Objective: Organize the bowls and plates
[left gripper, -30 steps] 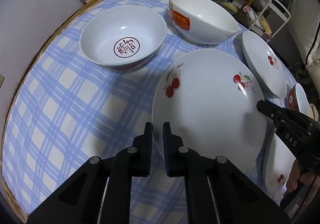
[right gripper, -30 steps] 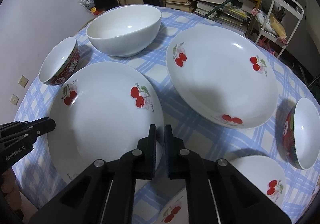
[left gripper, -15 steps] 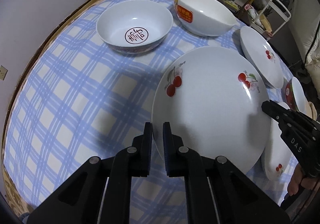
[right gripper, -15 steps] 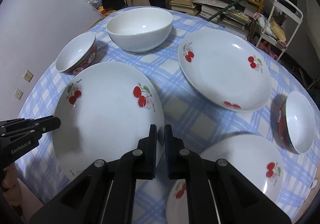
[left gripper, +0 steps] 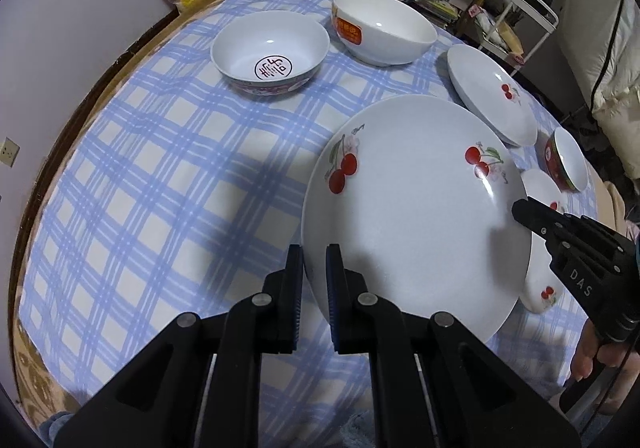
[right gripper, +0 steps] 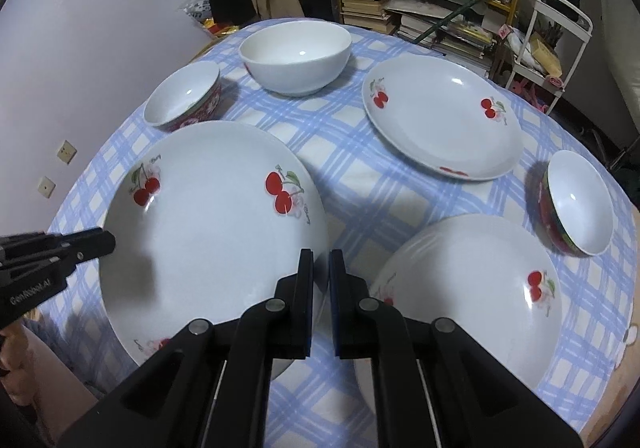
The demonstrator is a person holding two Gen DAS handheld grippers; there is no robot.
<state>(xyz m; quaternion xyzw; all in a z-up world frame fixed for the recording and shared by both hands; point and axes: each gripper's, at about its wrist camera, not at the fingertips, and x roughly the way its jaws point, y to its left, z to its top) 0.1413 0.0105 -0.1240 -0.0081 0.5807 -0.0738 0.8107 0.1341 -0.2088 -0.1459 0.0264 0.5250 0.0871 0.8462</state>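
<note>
Both claws pinch the cherry plate by opposite rims, jaws nearly closed on it, holding it tilted above the checked surface. The left claw reads "GenRobot.AI" on its side; the right claw reads "DAS". Farther off, a bowl has a red character in its base, and beside it a white bowl wears an orange sticker.

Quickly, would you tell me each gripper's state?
Left gripper: shut on the white cherry-print plate's rim.
Right gripper: shut on the same plate's opposite rim.
</note>
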